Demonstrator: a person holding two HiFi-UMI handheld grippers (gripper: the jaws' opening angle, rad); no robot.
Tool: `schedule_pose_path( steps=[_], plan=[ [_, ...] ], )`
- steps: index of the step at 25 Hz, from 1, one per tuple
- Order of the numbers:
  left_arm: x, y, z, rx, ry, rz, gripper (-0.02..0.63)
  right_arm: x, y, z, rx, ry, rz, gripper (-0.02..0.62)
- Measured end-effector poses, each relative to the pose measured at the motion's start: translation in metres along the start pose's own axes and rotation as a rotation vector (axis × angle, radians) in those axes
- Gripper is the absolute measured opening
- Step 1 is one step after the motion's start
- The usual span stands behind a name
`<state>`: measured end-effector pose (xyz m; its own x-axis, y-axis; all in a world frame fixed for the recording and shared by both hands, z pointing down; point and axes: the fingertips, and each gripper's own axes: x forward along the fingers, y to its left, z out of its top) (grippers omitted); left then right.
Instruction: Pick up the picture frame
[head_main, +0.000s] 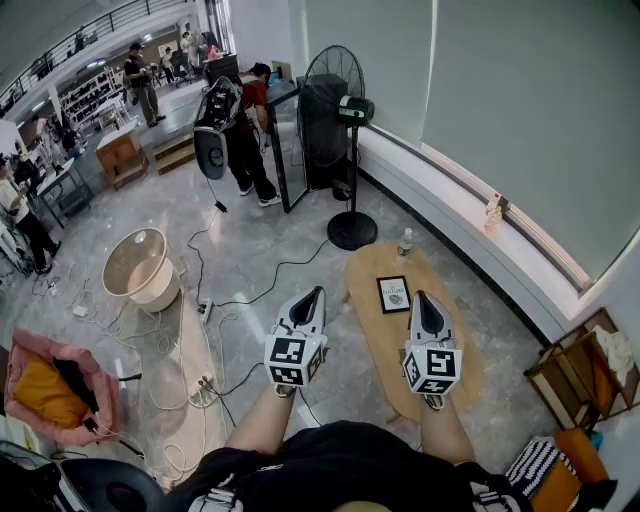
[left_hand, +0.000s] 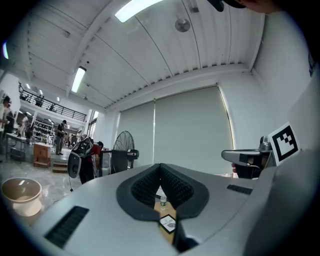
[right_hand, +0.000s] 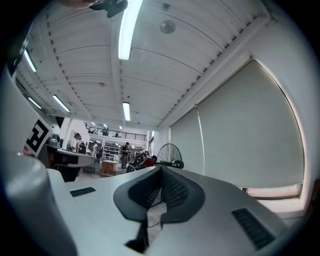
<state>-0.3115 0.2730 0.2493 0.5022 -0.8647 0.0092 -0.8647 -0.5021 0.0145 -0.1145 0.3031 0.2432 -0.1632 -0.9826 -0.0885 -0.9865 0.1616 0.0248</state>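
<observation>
A small black picture frame (head_main: 393, 294) lies flat on an oval wooden table (head_main: 375, 335), far of centre. My left gripper (head_main: 313, 294) is held level over the floor, left of the table, jaws shut and empty. My right gripper (head_main: 420, 299) hovers over the table just right of the frame, also shut with nothing in it. In the left gripper view the frame (left_hand: 168, 223) shows low down through the gap under the closed jaws (left_hand: 160, 170). The right gripper view has the shut jaws (right_hand: 161, 176) and no frame.
A water bottle (head_main: 404, 243) stands at the table's far end, beyond the frame. A black pedestal fan (head_main: 336, 110) stands behind the table. Cables and a power strip (head_main: 204, 311) lie on the floor to the left, near a beige tub (head_main: 141, 267). People stand further back.
</observation>
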Motion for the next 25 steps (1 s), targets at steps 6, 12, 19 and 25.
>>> schedule_pose_path(
  steps=[6,12,19,25],
  plan=[
    [0.006,0.004,-0.003,-0.015,0.013,0.003,0.02,0.004,-0.002,-0.004,0.003,0.009,-0.003,0.015],
    [-0.003,0.013,-0.003,-0.004,0.016,0.004,0.02,0.012,0.016,-0.006,0.002,0.024,0.018,0.015],
    [-0.026,0.044,-0.006,-0.022,0.008,0.032,0.02,0.02,0.053,-0.008,-0.015,0.04,0.052,0.015],
    [-0.05,0.074,-0.016,-0.035,0.01,0.027,0.02,0.019,0.089,-0.01,-0.031,0.036,0.039,0.017]
  ],
)
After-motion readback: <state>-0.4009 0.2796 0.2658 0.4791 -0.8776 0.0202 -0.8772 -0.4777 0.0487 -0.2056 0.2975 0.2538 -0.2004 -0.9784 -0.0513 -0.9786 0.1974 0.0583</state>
